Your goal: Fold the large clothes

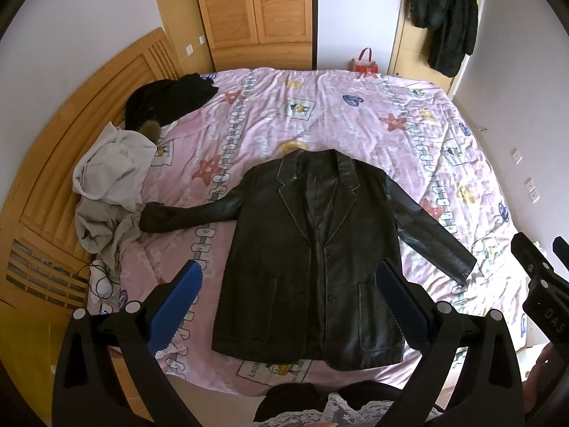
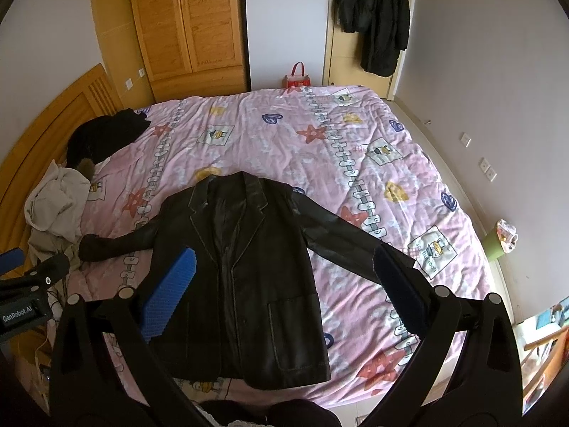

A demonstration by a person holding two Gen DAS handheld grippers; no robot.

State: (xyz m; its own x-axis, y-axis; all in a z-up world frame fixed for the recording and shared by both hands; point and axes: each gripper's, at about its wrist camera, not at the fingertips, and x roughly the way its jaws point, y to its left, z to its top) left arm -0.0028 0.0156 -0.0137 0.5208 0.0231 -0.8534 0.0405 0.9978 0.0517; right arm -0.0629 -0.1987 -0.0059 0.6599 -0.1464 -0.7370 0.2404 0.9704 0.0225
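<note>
A black leather jacket point(image 1: 313, 259) lies flat and face up on the pink bed cover point(image 1: 320, 114), collar away from me, both sleeves spread out to the sides. It also shows in the right wrist view point(image 2: 242, 284). My left gripper point(image 1: 290, 284) is open and empty, held above the jacket's lower half. My right gripper point(image 2: 284, 274) is open and empty above the jacket's right side and right sleeve. Part of the right gripper's body point(image 1: 540, 284) shows at the right edge of the left wrist view.
A pile of pale clothes point(image 1: 110, 181) and a black garment point(image 1: 167, 96) lie at the bed's left side by the wooden headboard point(image 1: 89, 99). A wardrobe point(image 1: 256, 7), a red bag point(image 1: 364, 64) and a hanging dark coat point(image 1: 444, 14) stand beyond. A green bin point(image 2: 498, 245) is on the floor, right.
</note>
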